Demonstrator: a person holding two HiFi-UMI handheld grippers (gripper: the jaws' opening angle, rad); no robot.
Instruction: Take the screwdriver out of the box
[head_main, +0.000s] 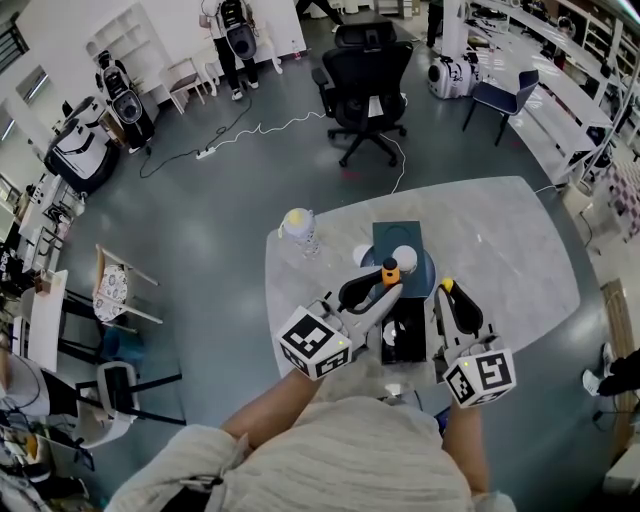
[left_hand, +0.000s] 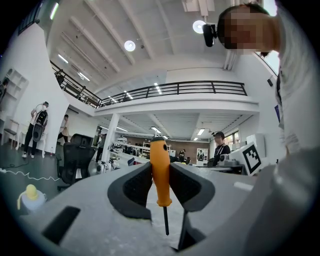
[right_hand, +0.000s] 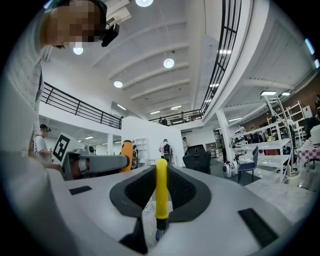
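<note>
Left gripper view: left gripper (left_hand: 161, 176) clamps orange screwdriver (left_hand: 160, 157); right gripper (right_hand: 161, 186) clamps yellow screwdriver (right_hand: 161, 197), apparently above box (head_main: 408, 345).

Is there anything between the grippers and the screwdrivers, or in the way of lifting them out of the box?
Nothing visible does. The left gripper is shut on the orange screwdriver, and the right gripper on the yellow screwdriver, both upright. No other thing shows above the black box.

Bright, even light falls from round ceiling lamps (left_hand: 129, 45); shadows are soft. Both gripper views bulge fisheye-style, with dark corners; the lamps glare white.
</note>
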